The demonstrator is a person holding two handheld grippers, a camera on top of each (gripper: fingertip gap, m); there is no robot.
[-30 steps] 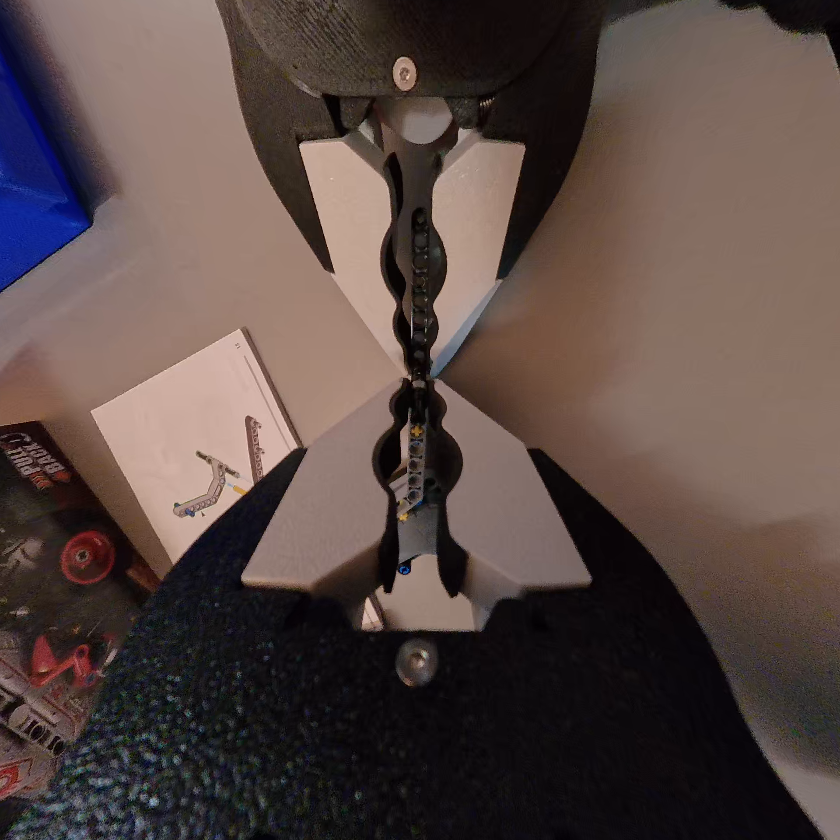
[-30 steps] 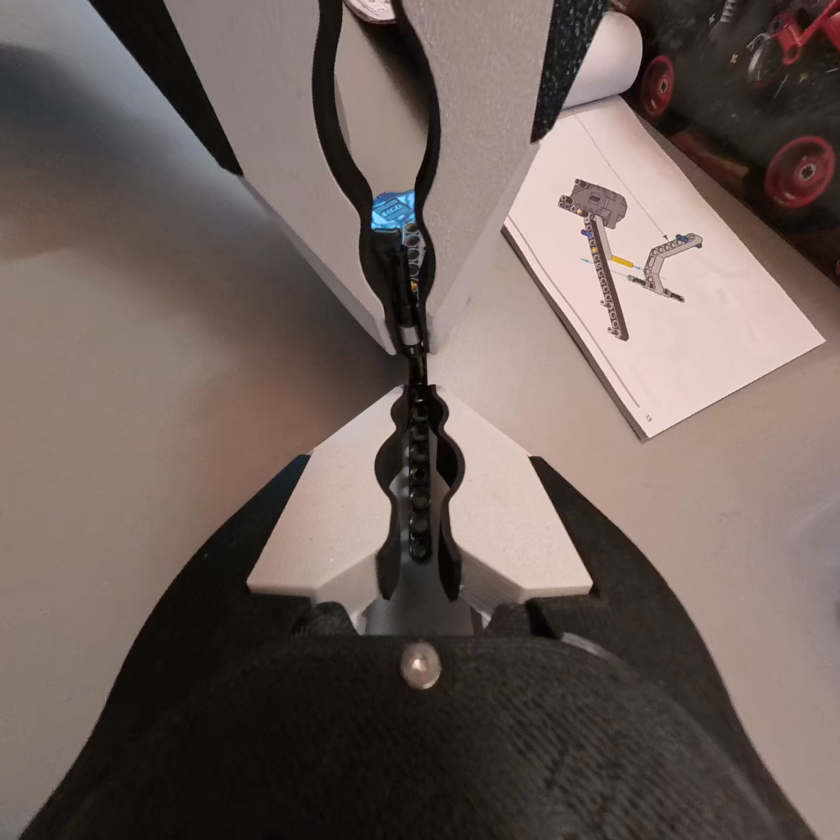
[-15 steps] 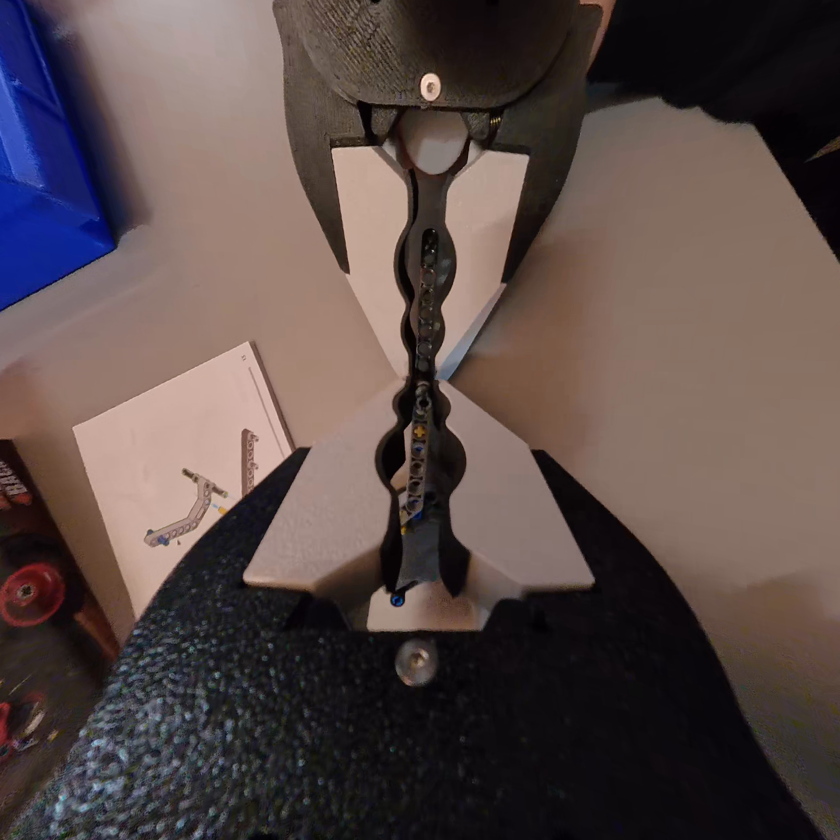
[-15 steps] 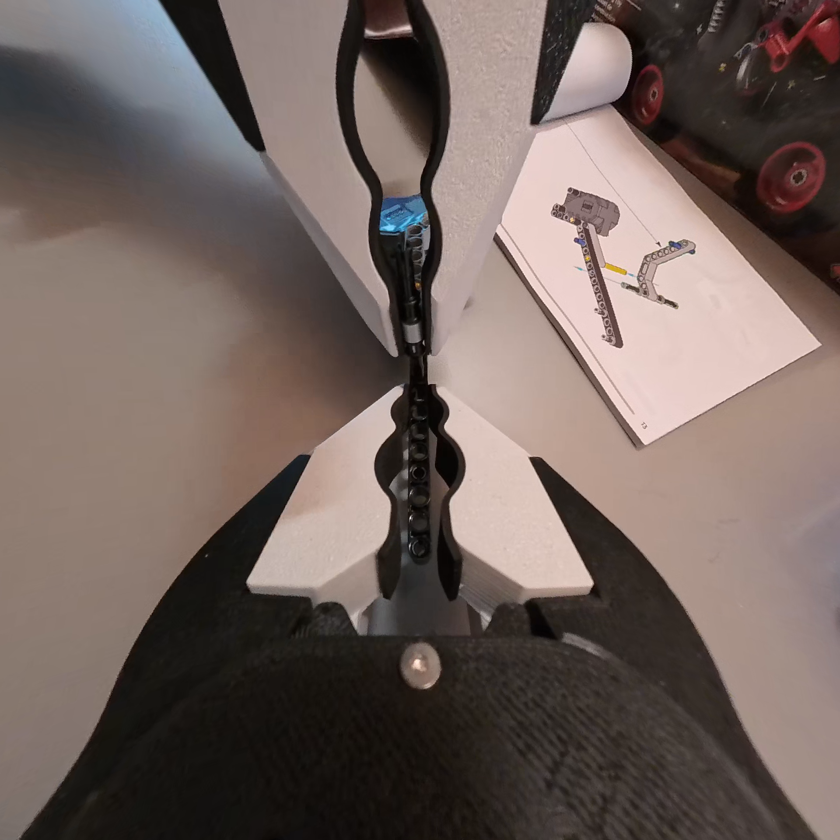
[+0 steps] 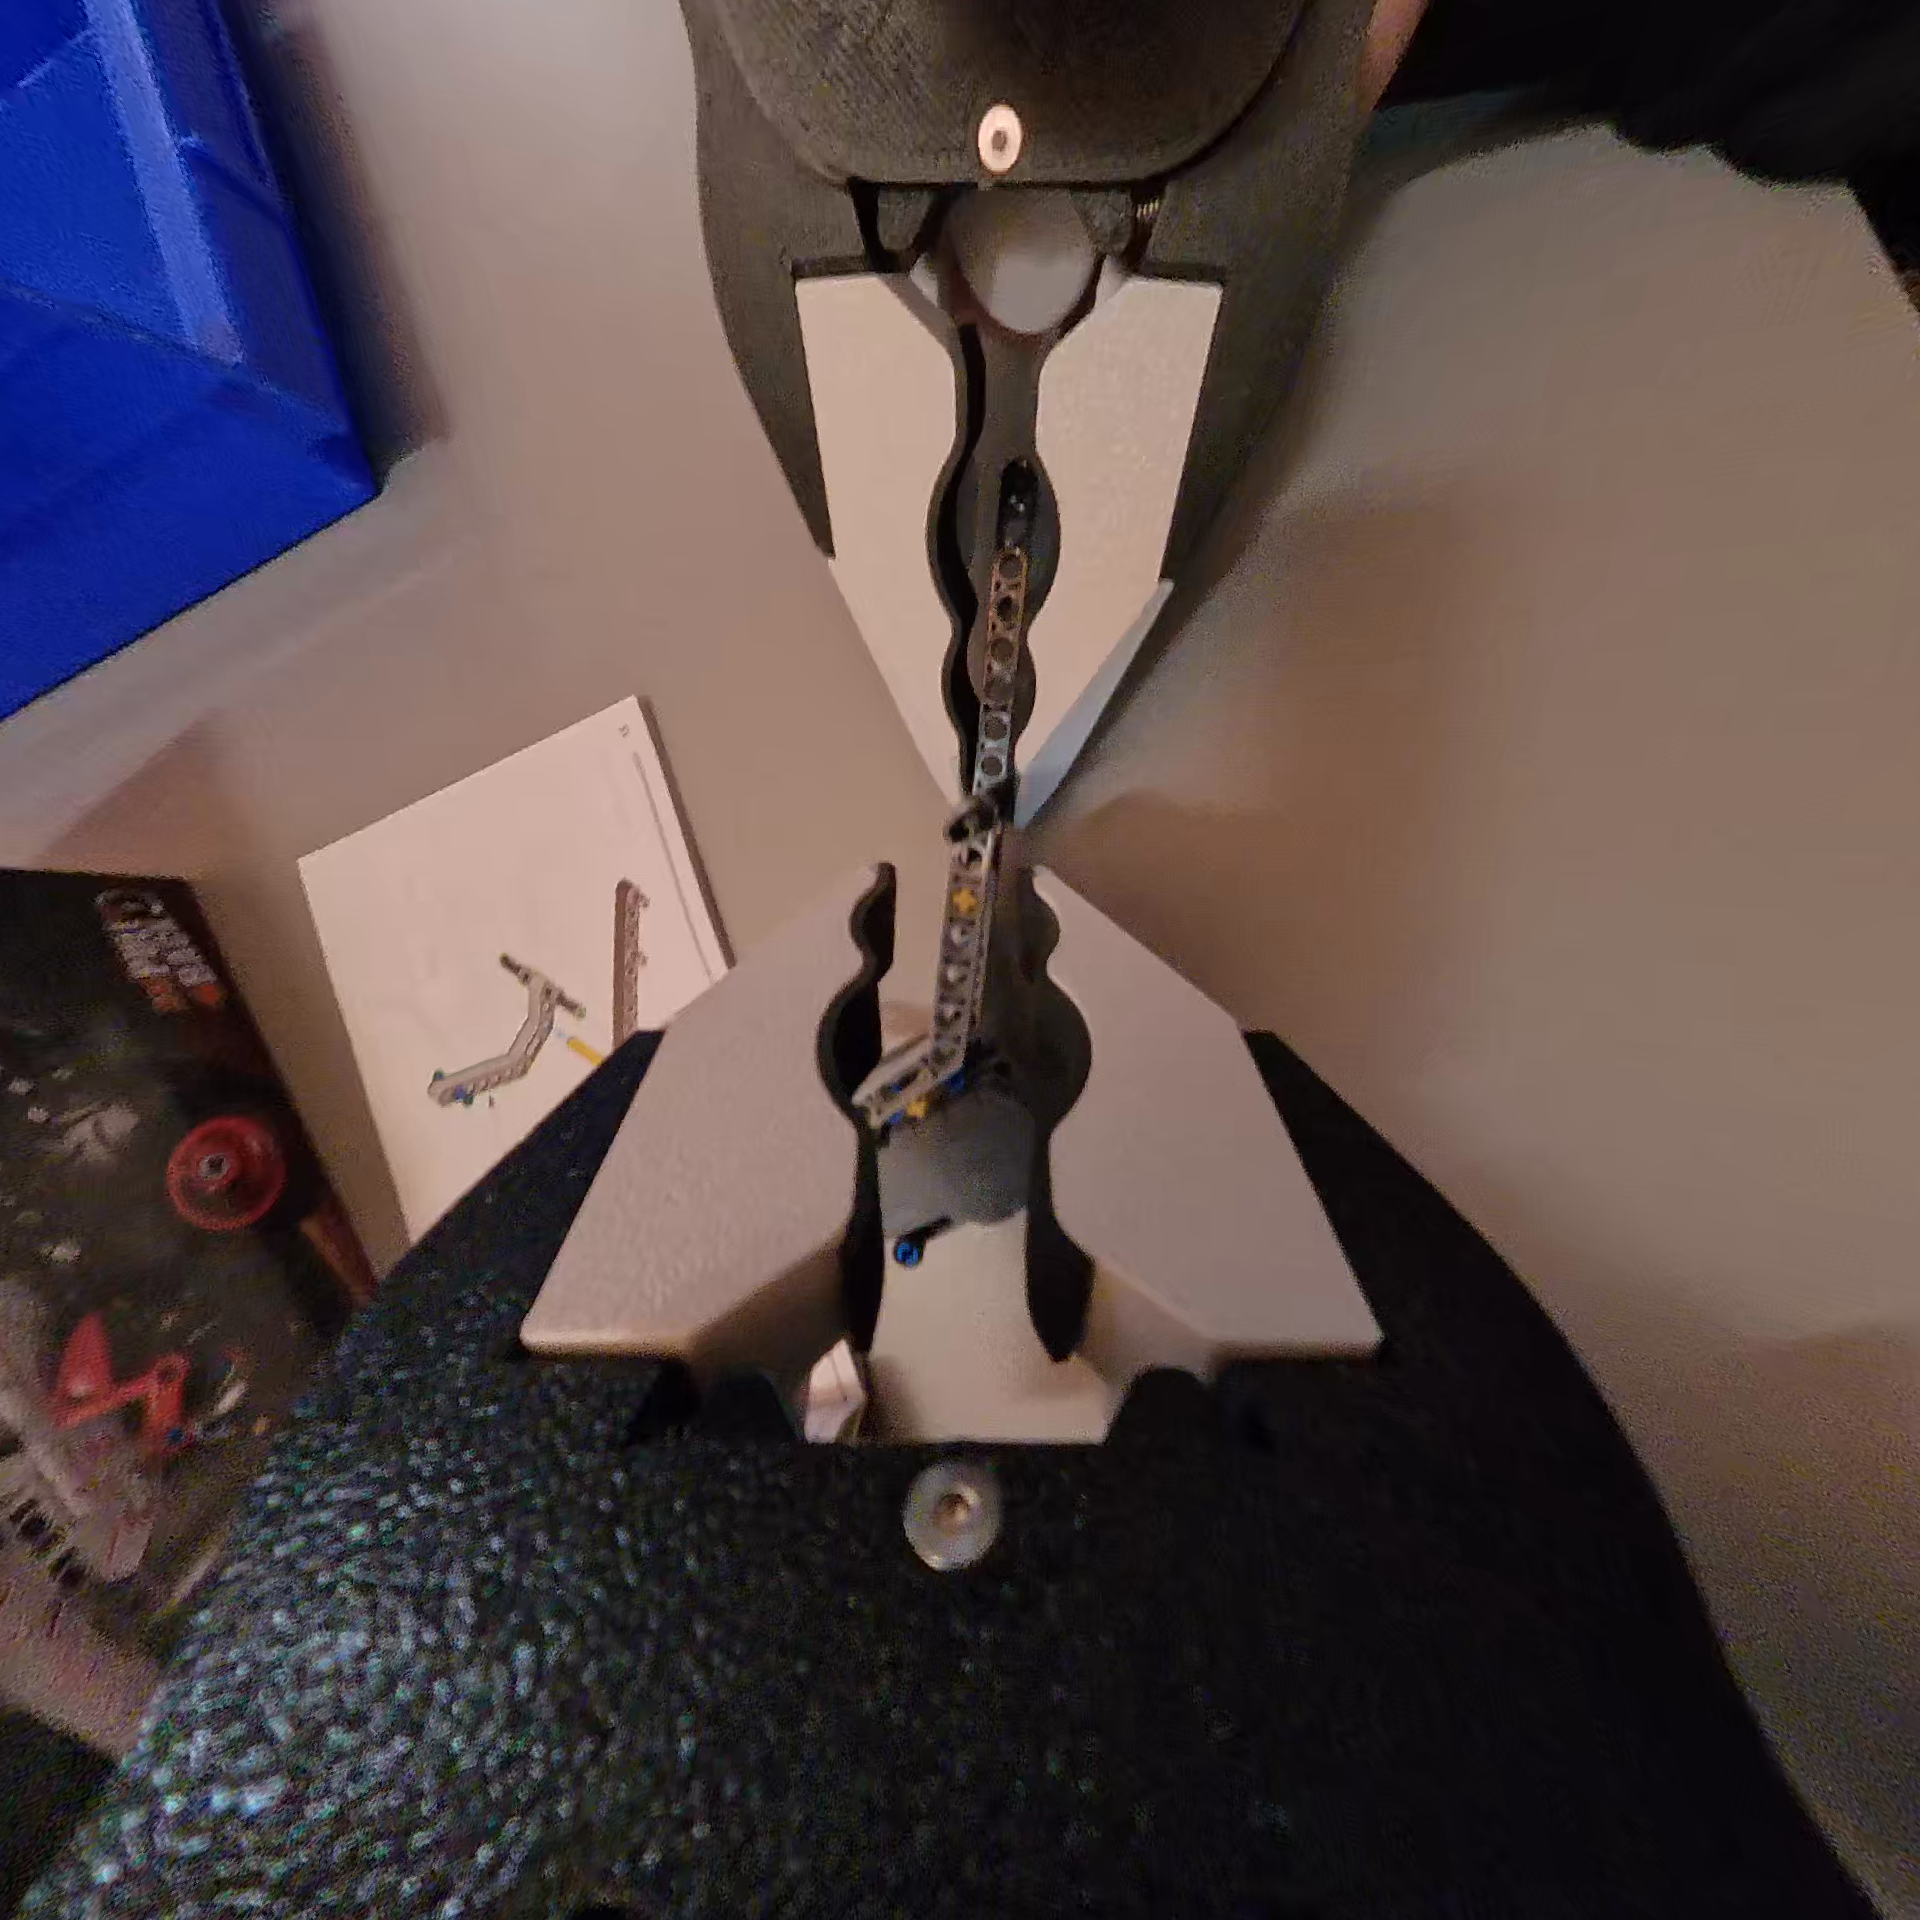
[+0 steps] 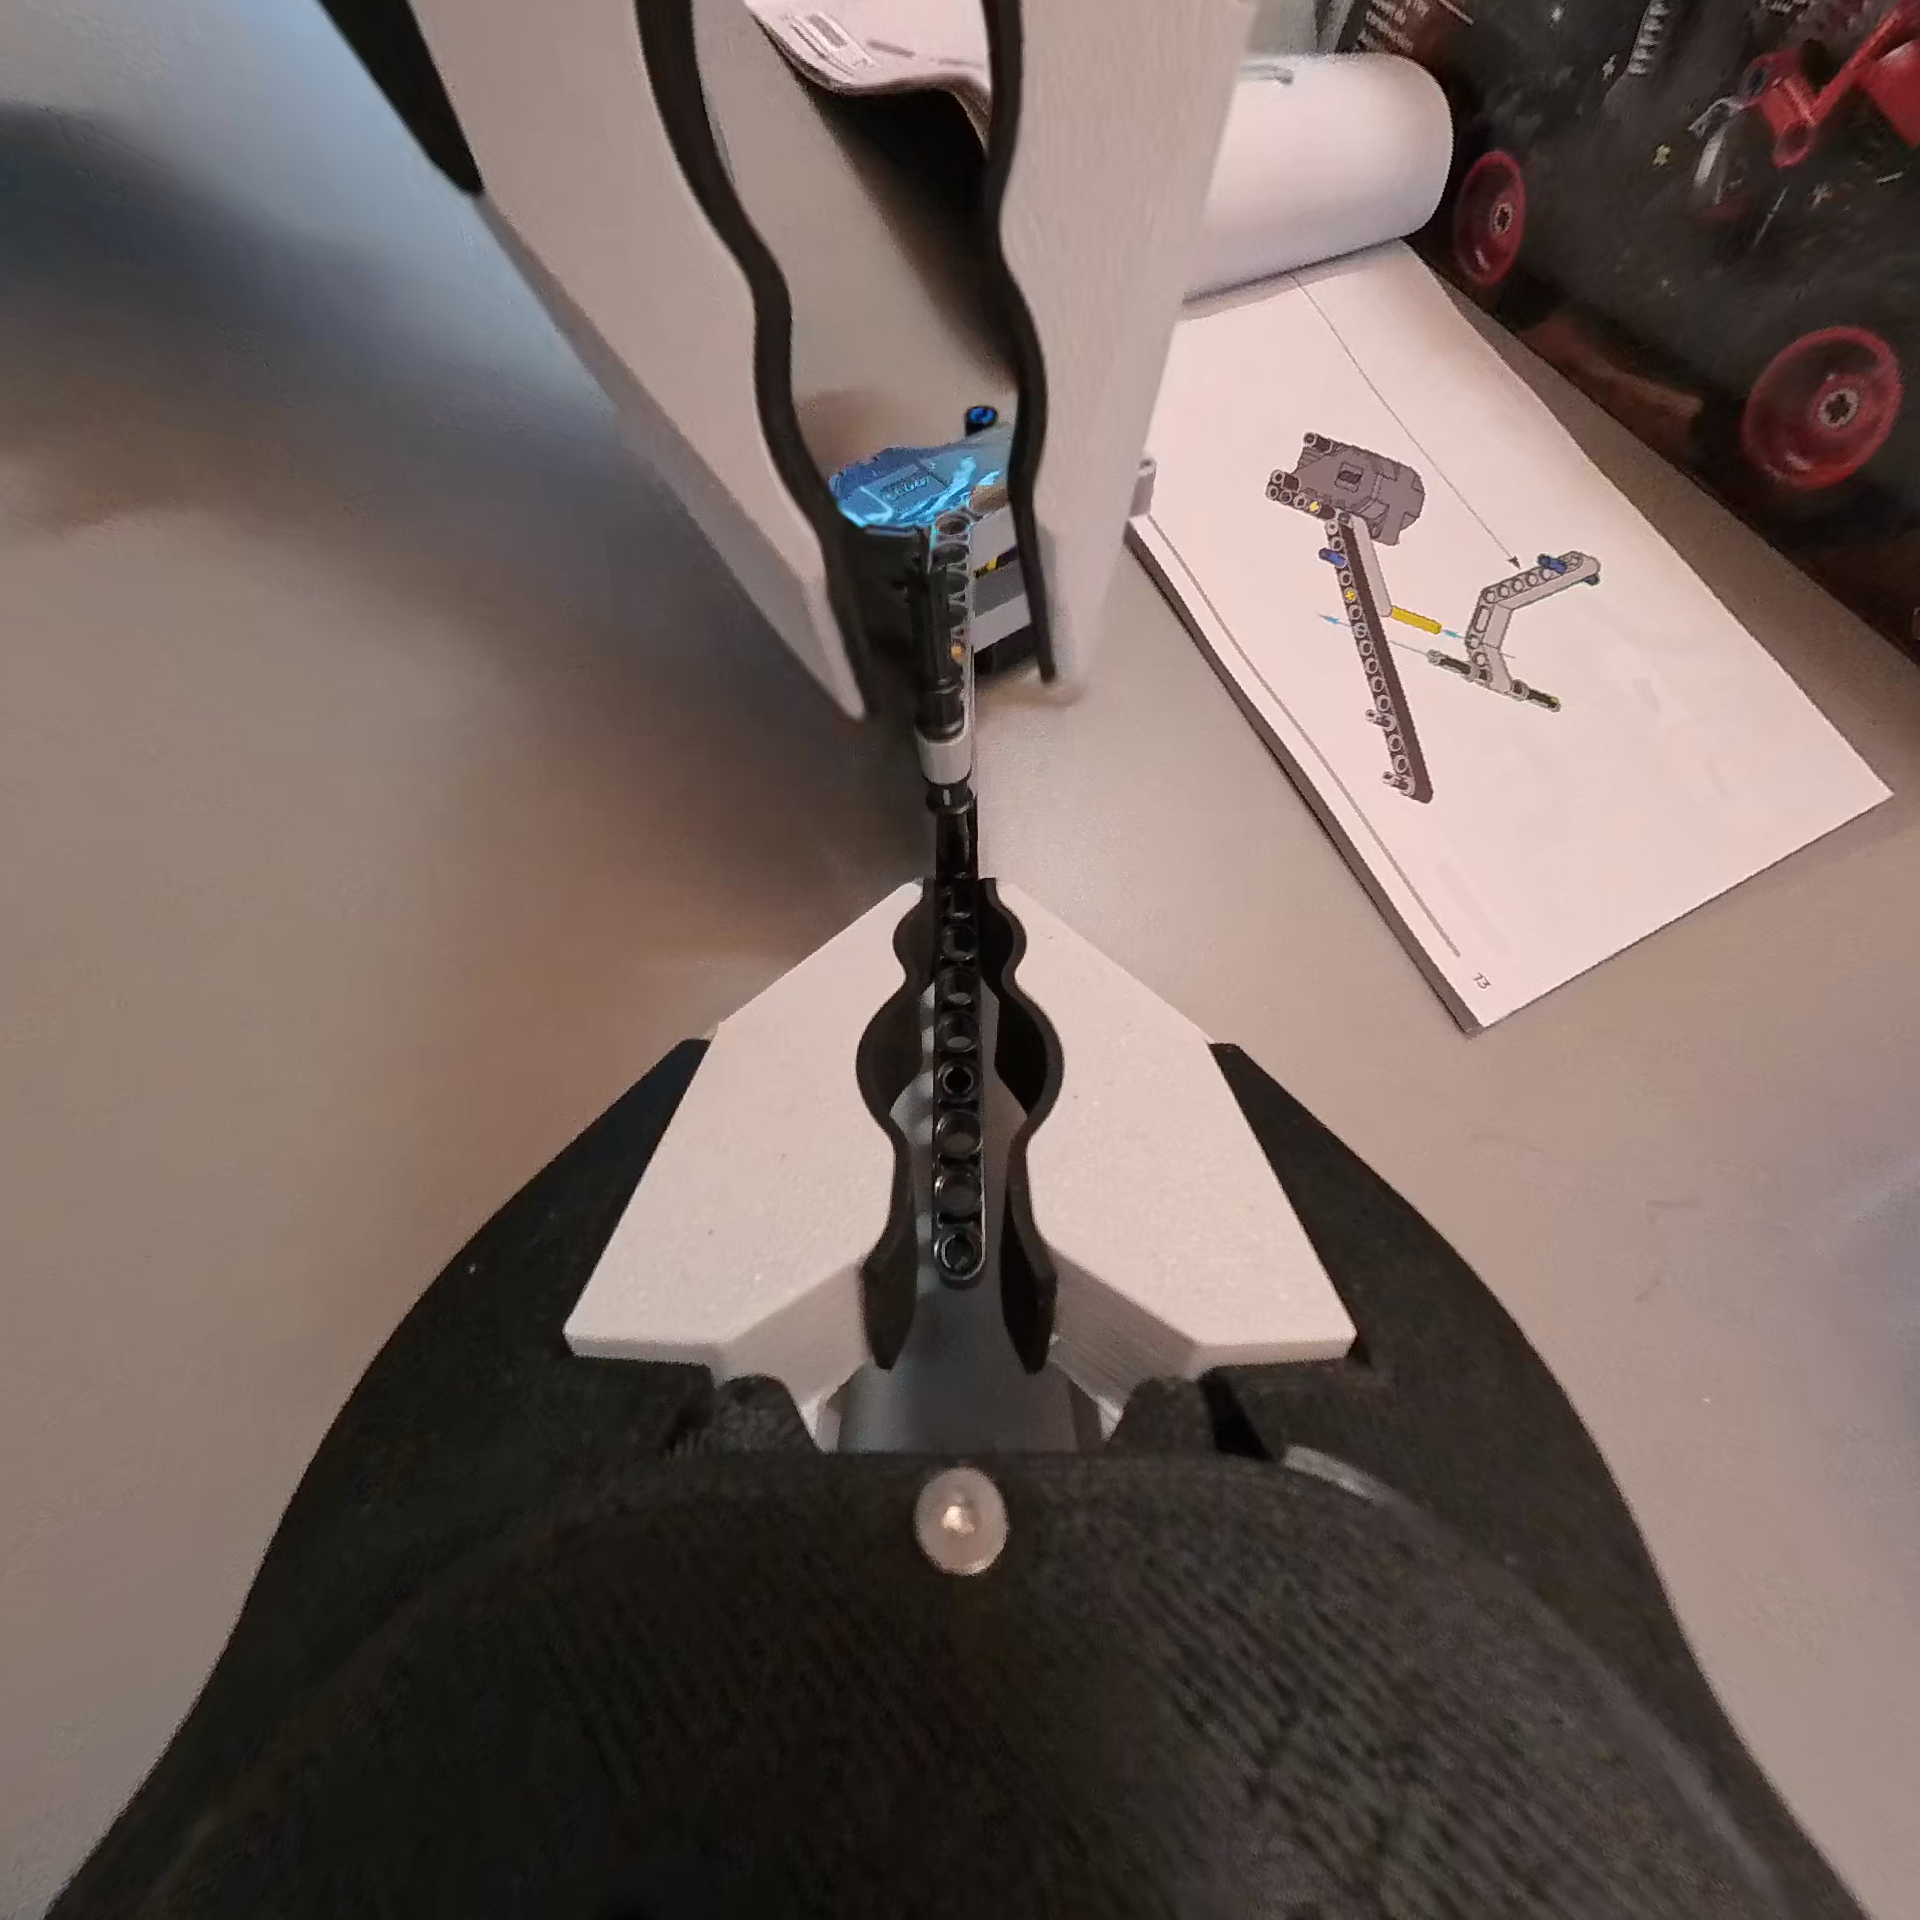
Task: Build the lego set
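My right gripper is shut on a long black beam that points forward. The beam's far end joins a grey bent beam with a yellow pin, fixed to a grey motor block. The block's top looks blue in the right wrist view. My left gripper faces the right one tip to tip. Its jaws stand apart around the bent beam and block, and the bent beam leans near the right finger. The right gripper and the black beam also show in the left wrist view.
An open instruction booklet lies on the grey table, also in the left wrist view. The dark set box with red wheels lies beyond it. A blue bin stands at the far left. About 4 cm separates my left fingertips from my right. Between my left fingertips and the grey motor block there is roughly 6 cm.
My left gripper's jaws have opened off the bent beam and block. The right gripper has drawn back a little, still holding the black beam, and the bent beam now tilts.
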